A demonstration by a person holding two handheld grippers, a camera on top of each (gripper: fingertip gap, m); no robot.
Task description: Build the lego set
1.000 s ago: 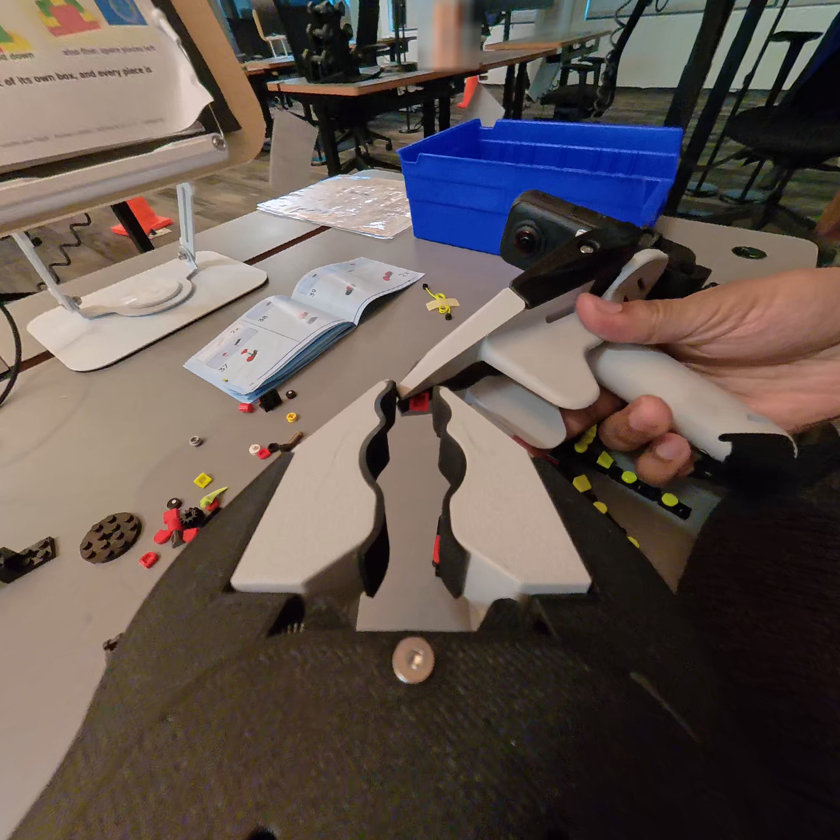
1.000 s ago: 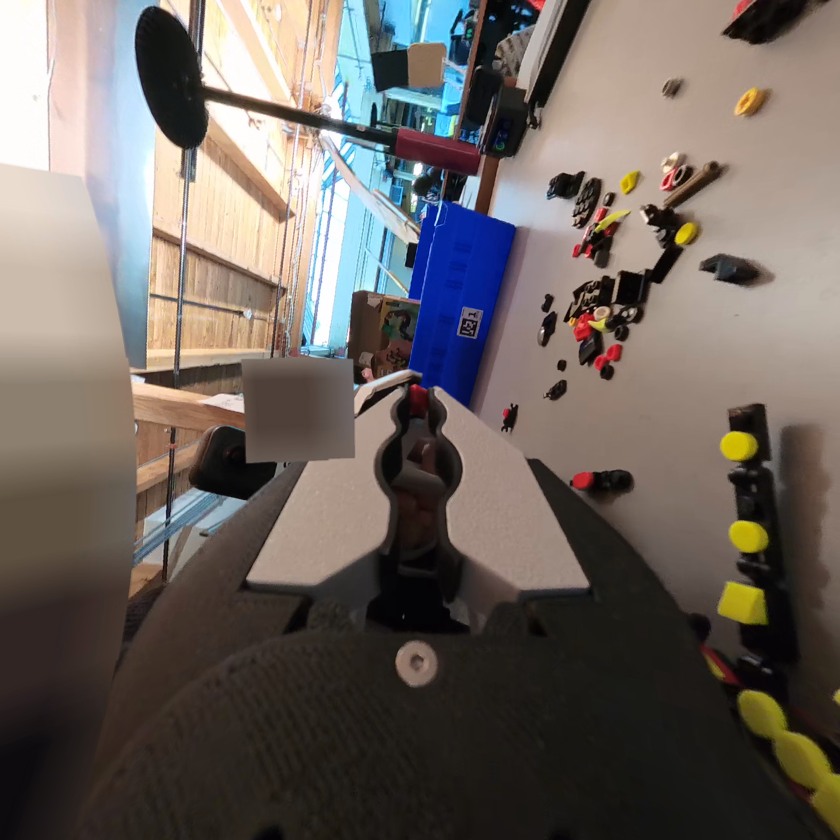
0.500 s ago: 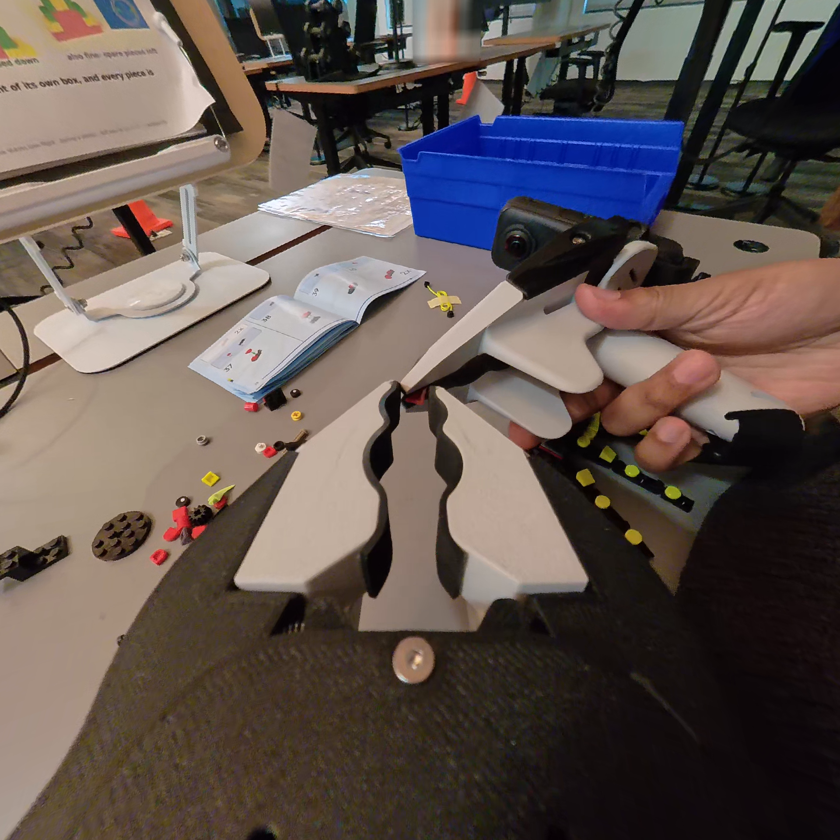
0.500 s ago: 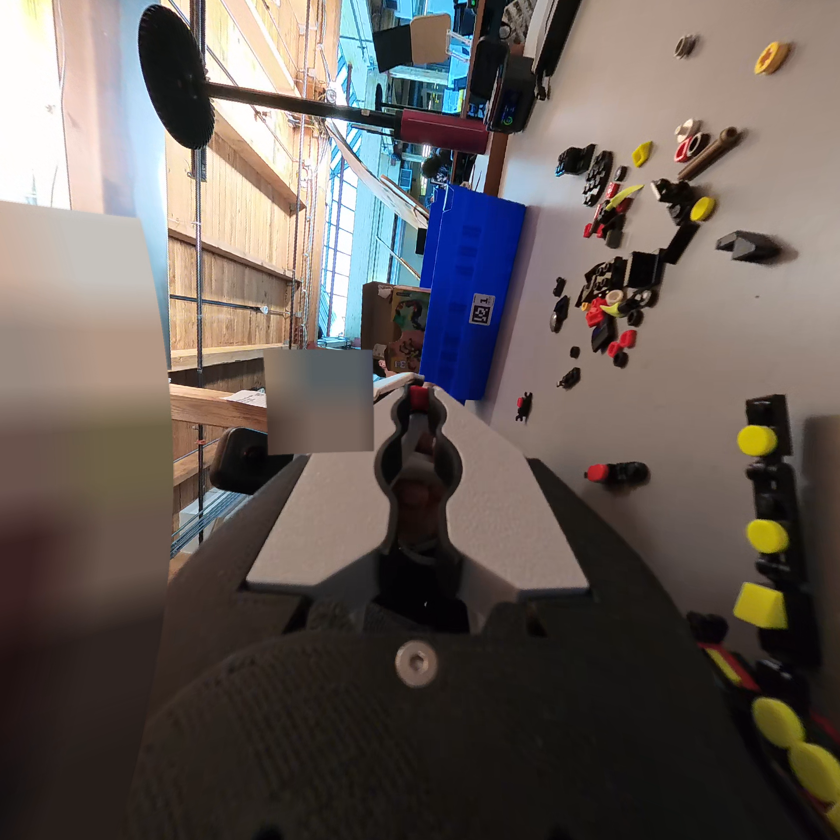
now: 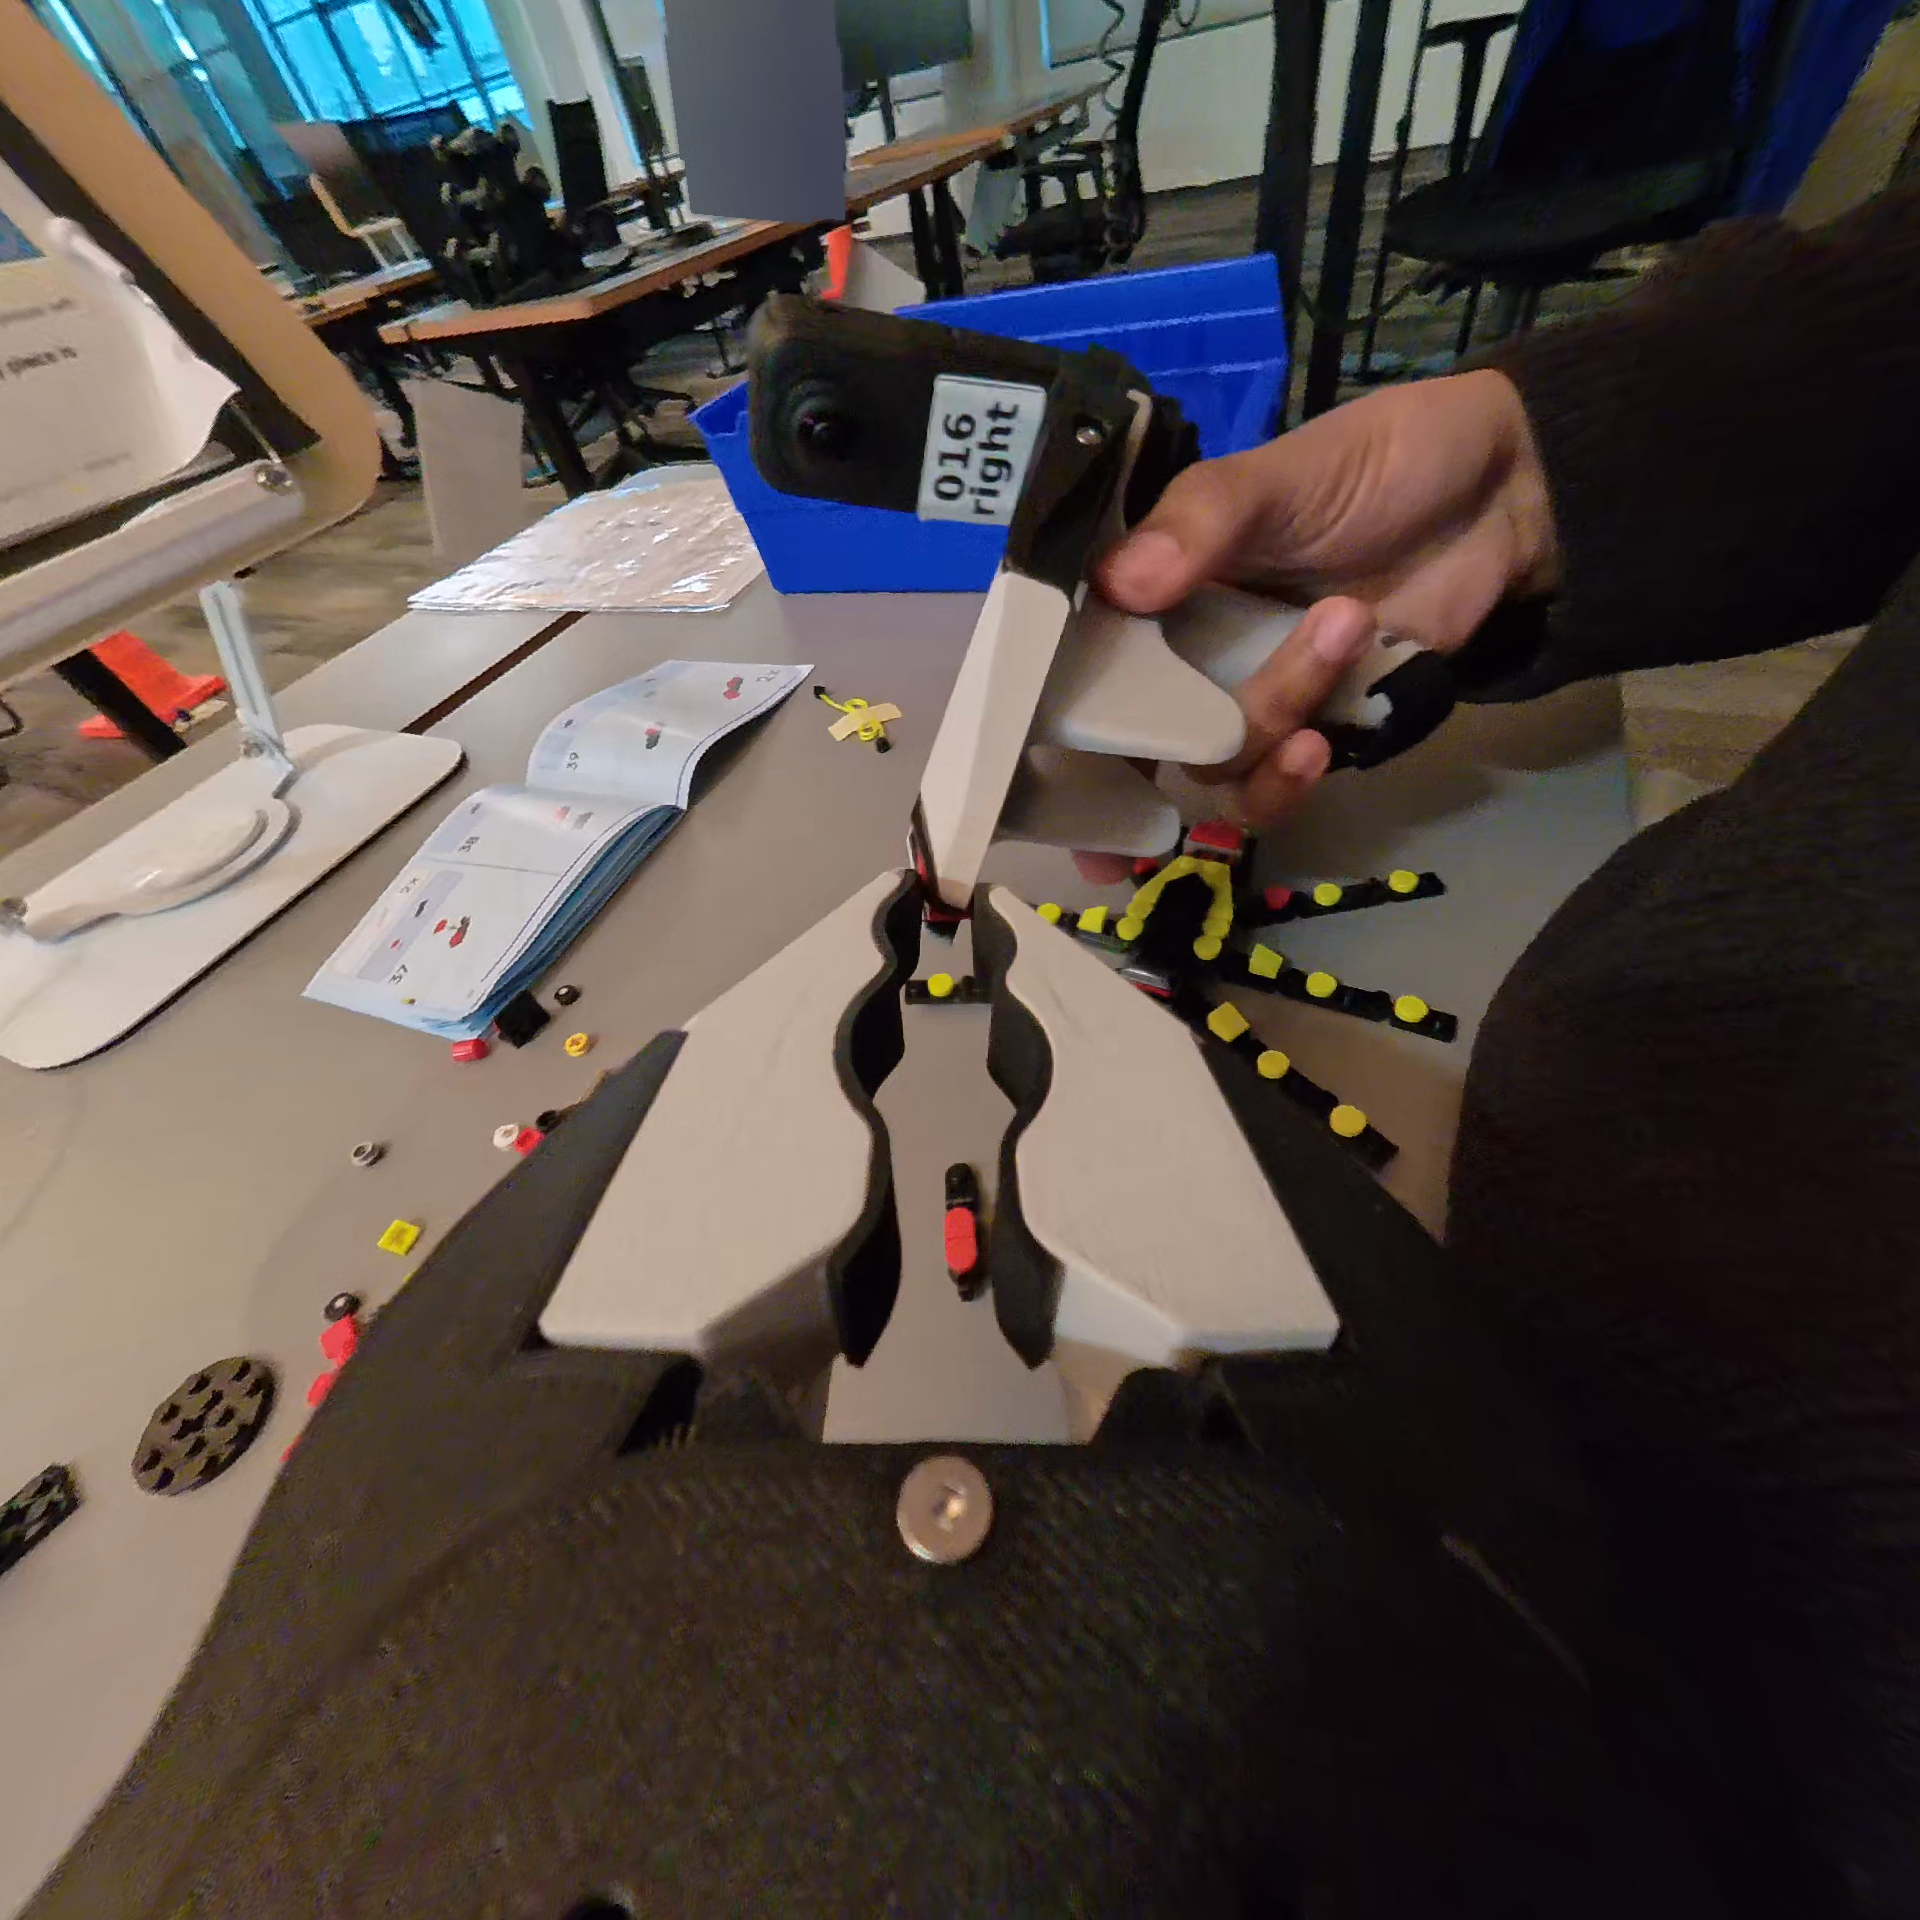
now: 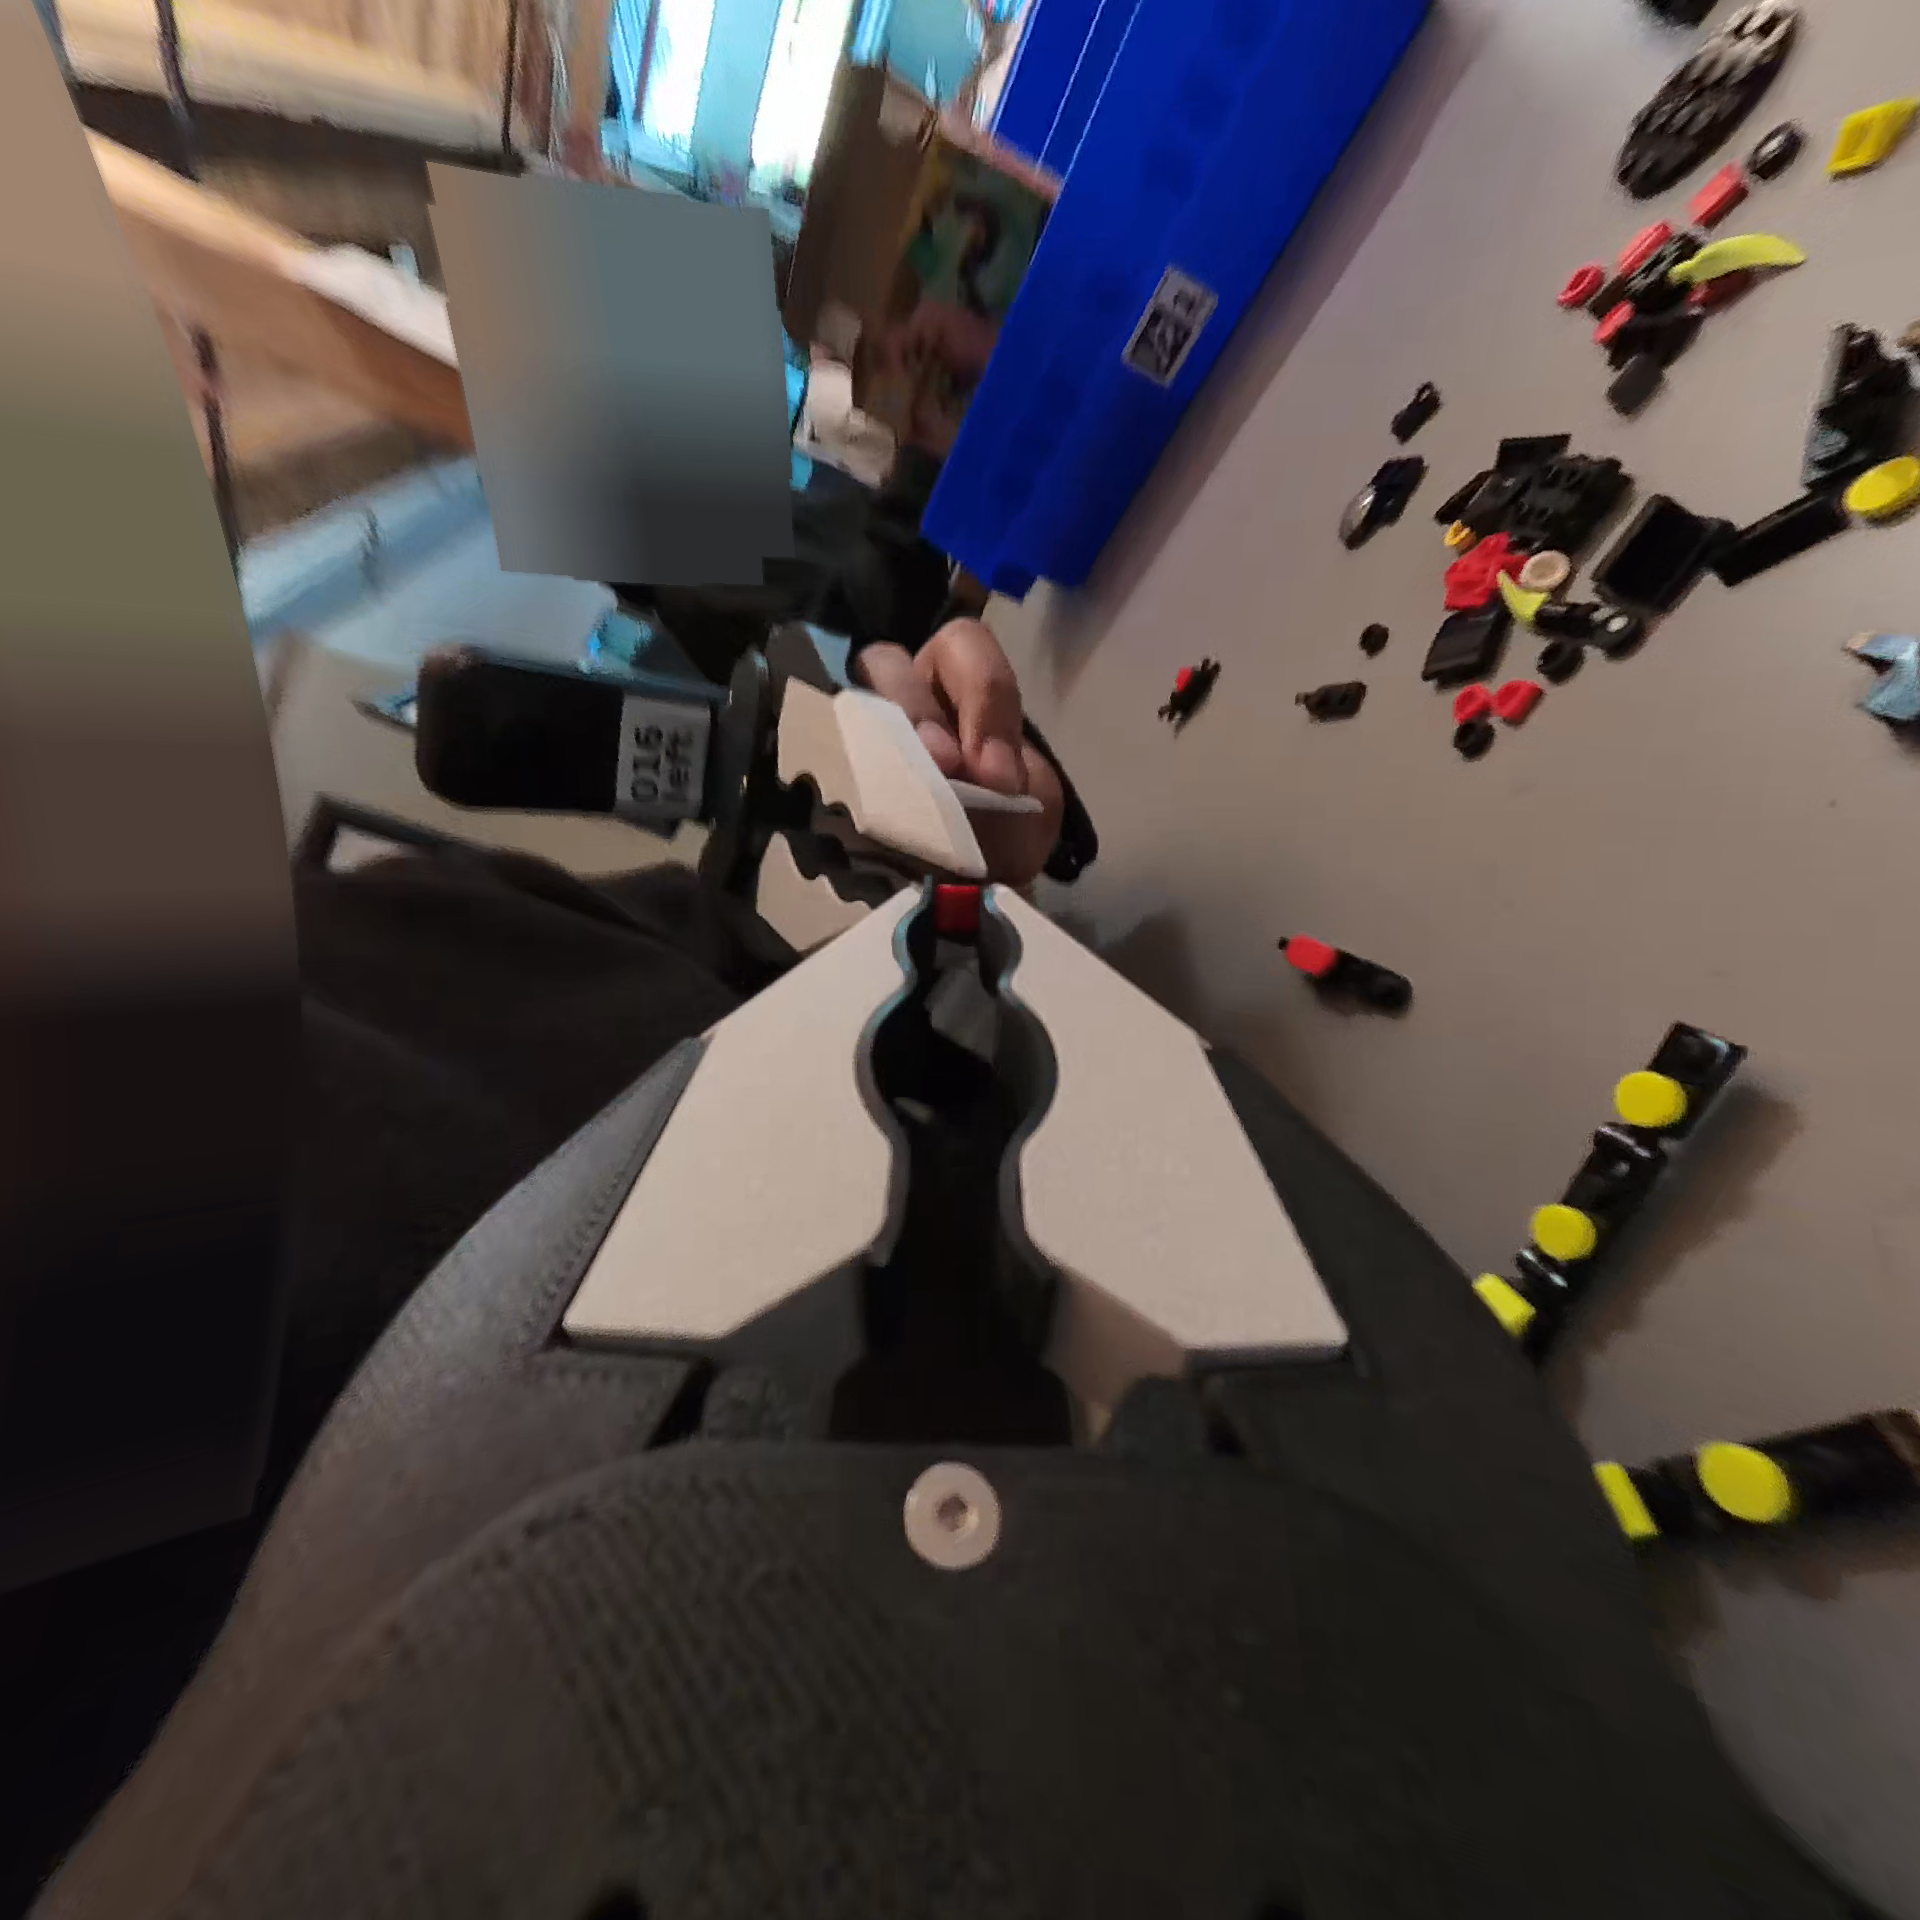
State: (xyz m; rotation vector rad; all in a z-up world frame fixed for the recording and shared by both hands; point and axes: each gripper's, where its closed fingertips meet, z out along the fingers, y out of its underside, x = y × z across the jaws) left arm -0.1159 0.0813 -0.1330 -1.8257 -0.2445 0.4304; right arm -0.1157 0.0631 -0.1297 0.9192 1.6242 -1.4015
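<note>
My right gripper (image 6: 956,904) is shut on a small red piece (image 6: 956,906). In the left wrist view it comes down from above, and its tips (image 5: 948,891) meet my left gripper (image 5: 943,906). The left fingers stand narrowly apart on either side of the red piece (image 5: 938,916). I cannot tell whether they press on it. The black spider-like build (image 5: 1179,920) with yellow studs lies on the table just beyond, and its legs (image 6: 1652,1101) show in the right wrist view. A red-and-black piece (image 5: 961,1231) lies on the table under the left fingers.
An open instruction booklet (image 5: 561,842) lies at left, with a white stand base (image 5: 208,862) beyond it. A blue bin (image 5: 1039,457) stands at the back. Loose small pieces (image 6: 1527,540) and a black round plate (image 5: 203,1423) are scattered over the grey table. The tips of both grippers are at nearly the same place.
The right gripper has swung from lying low at the right to pointing steeply down from above. The left fingers have narrowed around the red piece. The spider build has come into view.
</note>
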